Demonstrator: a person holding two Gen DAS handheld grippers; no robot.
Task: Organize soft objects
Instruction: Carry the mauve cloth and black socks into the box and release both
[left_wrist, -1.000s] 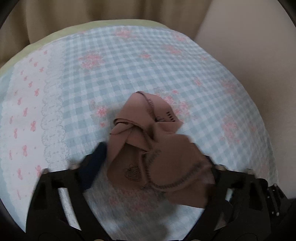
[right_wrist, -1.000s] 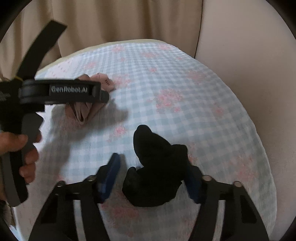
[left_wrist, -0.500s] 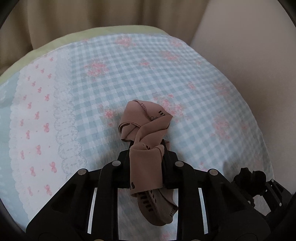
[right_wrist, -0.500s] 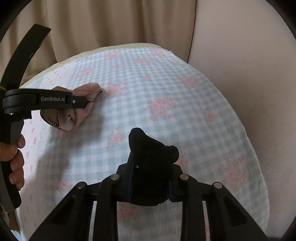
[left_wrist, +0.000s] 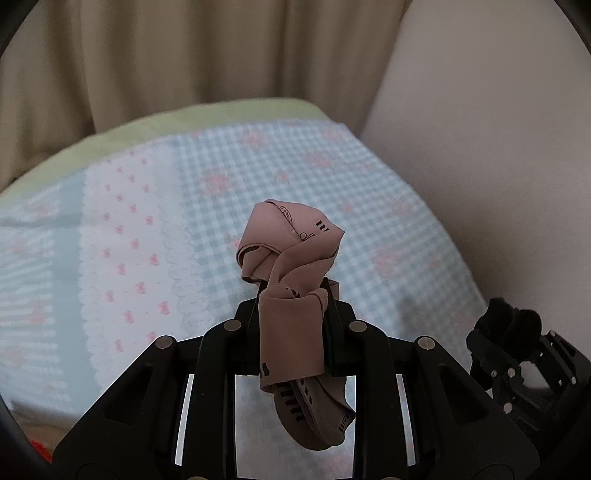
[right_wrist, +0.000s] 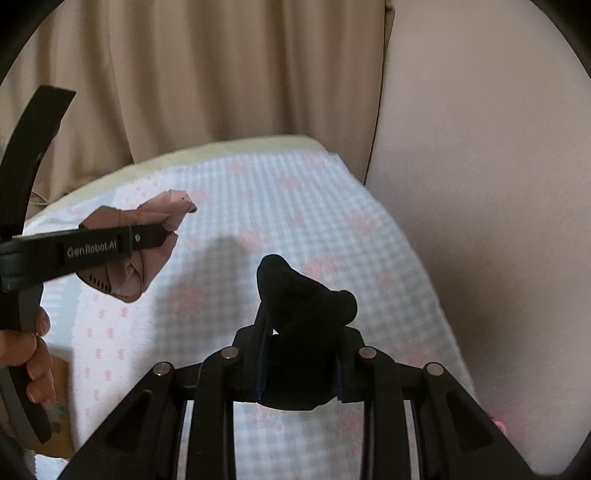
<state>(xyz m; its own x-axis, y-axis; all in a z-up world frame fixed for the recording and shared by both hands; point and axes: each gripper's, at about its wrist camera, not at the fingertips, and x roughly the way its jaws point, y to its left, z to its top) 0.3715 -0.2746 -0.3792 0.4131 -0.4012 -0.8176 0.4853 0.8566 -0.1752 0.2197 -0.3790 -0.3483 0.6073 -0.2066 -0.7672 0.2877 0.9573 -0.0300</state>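
My left gripper (left_wrist: 291, 317) is shut on a crumpled brown-pink sock (left_wrist: 291, 258) with black markings, held clear above the checked bedspread (left_wrist: 258, 173); one end dangles below the fingers. In the right wrist view the same sock (right_wrist: 147, 254) hangs from the left gripper (right_wrist: 162, 232) at the left. My right gripper (right_wrist: 301, 354) is shut on a bunched black sock (right_wrist: 299, 295), also lifted off the bed. That black sock (left_wrist: 506, 317) and the right gripper show at the lower right edge of the left wrist view.
The bed carries a blue-and-white gingham cover with pink flowers and a white lace-edged band (left_wrist: 122, 251) on the left. Beige curtains (right_wrist: 207, 74) hang behind the bed, and a pale wall (right_wrist: 480, 184) runs along its right side. A hand (right_wrist: 29, 354) grips the left tool's handle.
Both grippers closed on their socks, the left on the brown-pink one and the right on the black one. Both then rose, lifting the socks off the bedspread.
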